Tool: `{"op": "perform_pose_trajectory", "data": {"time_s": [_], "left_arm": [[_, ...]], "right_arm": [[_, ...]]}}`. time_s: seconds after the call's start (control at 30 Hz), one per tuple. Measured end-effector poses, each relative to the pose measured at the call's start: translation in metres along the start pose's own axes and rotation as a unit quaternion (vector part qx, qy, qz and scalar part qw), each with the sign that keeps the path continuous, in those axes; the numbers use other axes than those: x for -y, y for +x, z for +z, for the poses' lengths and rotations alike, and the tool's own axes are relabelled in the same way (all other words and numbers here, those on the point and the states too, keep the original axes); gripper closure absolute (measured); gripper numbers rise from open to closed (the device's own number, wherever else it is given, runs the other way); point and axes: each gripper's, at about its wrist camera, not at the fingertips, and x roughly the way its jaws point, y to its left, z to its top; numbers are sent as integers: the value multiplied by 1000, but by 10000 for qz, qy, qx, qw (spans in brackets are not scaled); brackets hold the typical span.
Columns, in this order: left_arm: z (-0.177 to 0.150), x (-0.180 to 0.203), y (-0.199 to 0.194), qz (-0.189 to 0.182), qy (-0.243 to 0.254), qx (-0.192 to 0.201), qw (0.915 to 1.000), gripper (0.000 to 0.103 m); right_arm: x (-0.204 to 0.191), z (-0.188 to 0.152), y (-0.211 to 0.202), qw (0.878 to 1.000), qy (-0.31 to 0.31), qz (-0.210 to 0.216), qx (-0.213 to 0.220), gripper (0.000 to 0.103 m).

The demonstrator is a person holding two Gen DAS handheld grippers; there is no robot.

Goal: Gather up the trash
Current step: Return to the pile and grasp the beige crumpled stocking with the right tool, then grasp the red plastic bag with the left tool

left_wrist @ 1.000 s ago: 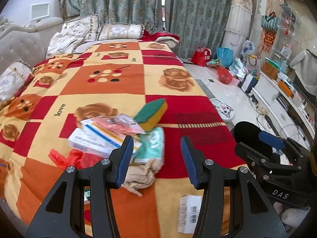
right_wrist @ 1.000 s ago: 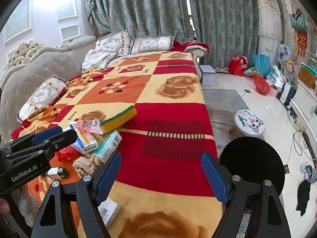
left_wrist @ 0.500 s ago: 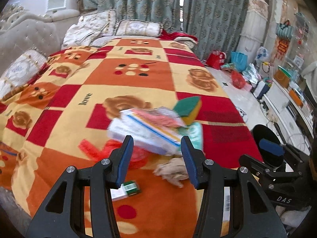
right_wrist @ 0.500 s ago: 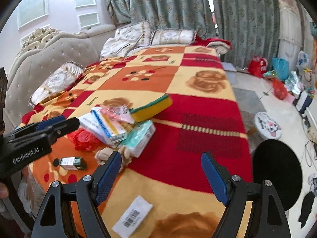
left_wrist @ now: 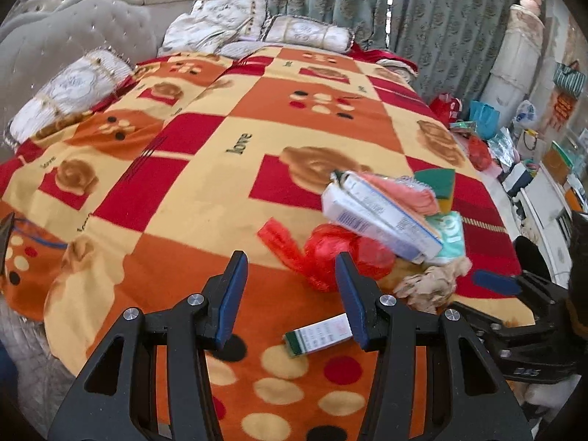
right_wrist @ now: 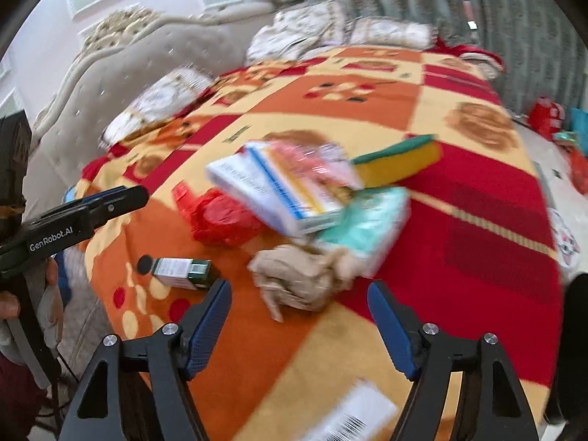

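Crumpled beige paper (right_wrist: 297, 279), glossy red bag (right_wrist: 220, 217)

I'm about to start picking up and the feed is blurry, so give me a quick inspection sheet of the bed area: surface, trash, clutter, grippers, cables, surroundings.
Surface: patterned blanket covering the bed, red, orange and yellow checks.
Job's things: a pile of white box, pink wrapper, green-yellow sponge, mint tissue pack and red plastic bag; crumpled beige paper just in front; small green-white box apart; barcode label near the blanket edge.
Clutter: pillows at the far end.
Grippers: left gripper open, empty; right gripper closing, nothing between its jaws.
Cables: nothing seen on the bed.
Surroundings: tufted headboard, curtains, bags on the floor.
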Motion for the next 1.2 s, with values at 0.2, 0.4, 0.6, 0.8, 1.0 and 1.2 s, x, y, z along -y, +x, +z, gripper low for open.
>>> {"op": "perform_pose_trajectory", "data": {"time_s": [0.2, 0.4, 0.6, 0.8, 1.0, 1.2], "left_arm": [[1, 5, 20, -175, 48, -253, 9995, 55], [4, 20, 57, -370, -21, -555, 9978, 55], [9, 32, 81, -370, 33, -675, 9970, 55], [7, 27, 74, -755, -77, -734, 9944, 70], [10, 19, 32, -811, -80, -430, 9957, 71], [21, 36, -8, -976, 165, -74, 9951, 71]], "right_arm": [[-1, 5, 47, 9986, 27, -170, -500, 51], [10, 1, 35, 9991, 75, 13, -407, 62], [17, -8, 2, 9995, 151, 234, -138, 63], [25, -16, -29, 9992, 259, 300, 62, 63], [34, -18, -53, 9987, 372, 195, 278, 63], [45, -20, -72, 9974, 521, 121, 493, 63]]}}
